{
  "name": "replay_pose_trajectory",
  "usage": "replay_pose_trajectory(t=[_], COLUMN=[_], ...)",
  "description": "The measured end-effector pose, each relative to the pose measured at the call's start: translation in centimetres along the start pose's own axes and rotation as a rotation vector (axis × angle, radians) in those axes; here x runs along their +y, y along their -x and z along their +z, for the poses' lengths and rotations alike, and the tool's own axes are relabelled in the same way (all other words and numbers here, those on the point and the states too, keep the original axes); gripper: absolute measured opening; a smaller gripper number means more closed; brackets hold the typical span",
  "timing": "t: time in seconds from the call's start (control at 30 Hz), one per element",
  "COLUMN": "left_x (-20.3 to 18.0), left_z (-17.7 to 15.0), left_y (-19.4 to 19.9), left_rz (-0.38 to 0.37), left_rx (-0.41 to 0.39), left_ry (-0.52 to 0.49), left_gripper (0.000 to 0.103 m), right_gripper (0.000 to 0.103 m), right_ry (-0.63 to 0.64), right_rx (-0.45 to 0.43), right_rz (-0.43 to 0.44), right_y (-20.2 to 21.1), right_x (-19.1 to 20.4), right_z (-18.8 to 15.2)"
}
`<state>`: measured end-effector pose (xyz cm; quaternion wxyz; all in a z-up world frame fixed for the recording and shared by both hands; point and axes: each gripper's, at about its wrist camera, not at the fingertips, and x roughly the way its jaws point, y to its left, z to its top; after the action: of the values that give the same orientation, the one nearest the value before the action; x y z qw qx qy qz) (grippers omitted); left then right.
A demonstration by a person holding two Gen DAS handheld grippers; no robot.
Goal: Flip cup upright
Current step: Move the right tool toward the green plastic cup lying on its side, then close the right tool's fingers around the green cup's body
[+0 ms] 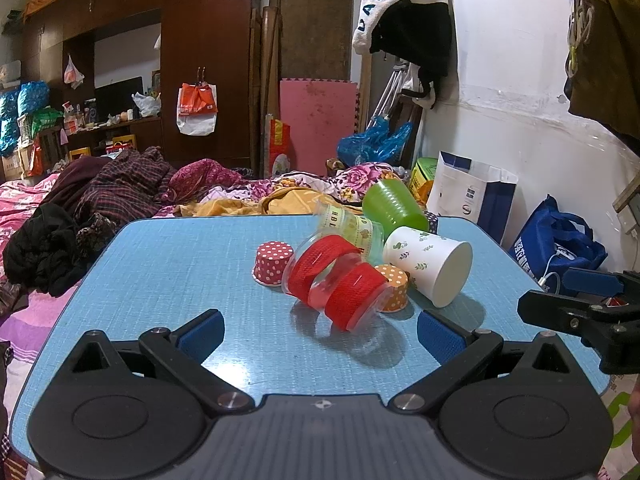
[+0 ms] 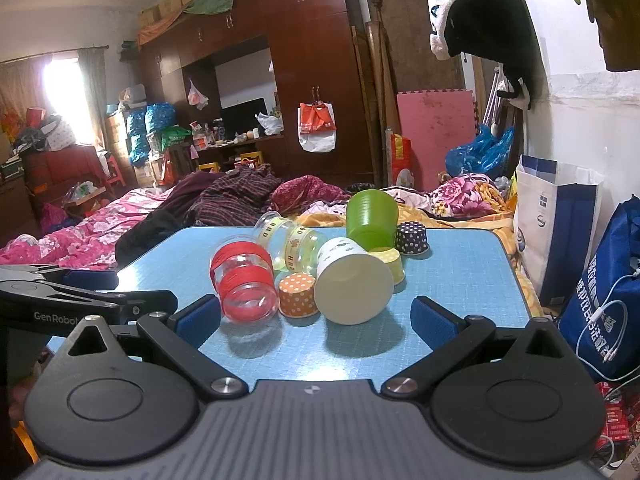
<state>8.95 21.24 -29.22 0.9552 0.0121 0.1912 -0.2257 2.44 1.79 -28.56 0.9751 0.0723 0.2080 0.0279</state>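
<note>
Several cups lie in a heap on the blue table [image 1: 160, 280]. A clear cup with red bands [image 1: 340, 284] lies on its side, also in the right wrist view [image 2: 244, 280]. A white leaf-print paper cup [image 1: 430, 266] lies on its side, its base toward the right wrist view [image 2: 354, 280]. A green cup [image 1: 394, 206] stands upside down behind it [image 2: 372, 214]. A clear cup with yellow bands [image 1: 348, 226] lies at the back [image 2: 294, 248]. My left gripper [image 1: 320, 334] is open just before the red-banded cup. My right gripper [image 2: 316, 322] is open before the white cup.
Small polka-dot baking cups sit upside down in the heap: red [image 1: 272, 262], orange [image 2: 298, 294], dark [image 2: 412, 238]. A bed with heaped clothes [image 1: 100, 200] lies behind the table. A white paper bag [image 2: 556, 216] and a blue bag [image 2: 604, 300] stand at the right.
</note>
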Motion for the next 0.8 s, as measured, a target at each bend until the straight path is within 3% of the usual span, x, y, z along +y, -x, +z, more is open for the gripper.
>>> replay_pose_trajectory(t=[0.2, 0.33, 0.5, 0.67, 0.8], left_x=[1.0, 2.2, 3.1, 3.9, 4.2], left_z=[0.5, 1.3, 2.6, 3.7, 3.9], left_y=[0.3, 0.2, -1.5, -3.4, -4.3], left_rz=[-0.005, 0.004, 0.021, 0.024, 0.013], left_rx=[-0.013, -0.025, -0.021, -0.014, -0.004], left_ry=[0.016, 0.03, 0.03, 0.03, 0.018], left_gripper=[0.103, 0.103, 0.103, 0.103, 0.103], right_gripper=[0.102, 0.102, 0.096, 0.091, 0.086], right_ry=[-0.015, -0.015, 0.016, -0.03, 0.018], right_rx=[-0.005, 0.007, 0.09, 0.162, 0.252], right_rz=[0.003, -0.005, -0.065, -0.03, -0.085], right_y=[0.0, -1.1, -5.8, -10.8, -14.9], right_x=[-0.6, -0.9, -0.6, -2.3, -2.4], right_z=[0.9, 3.6, 6.8, 8.6, 9.8])
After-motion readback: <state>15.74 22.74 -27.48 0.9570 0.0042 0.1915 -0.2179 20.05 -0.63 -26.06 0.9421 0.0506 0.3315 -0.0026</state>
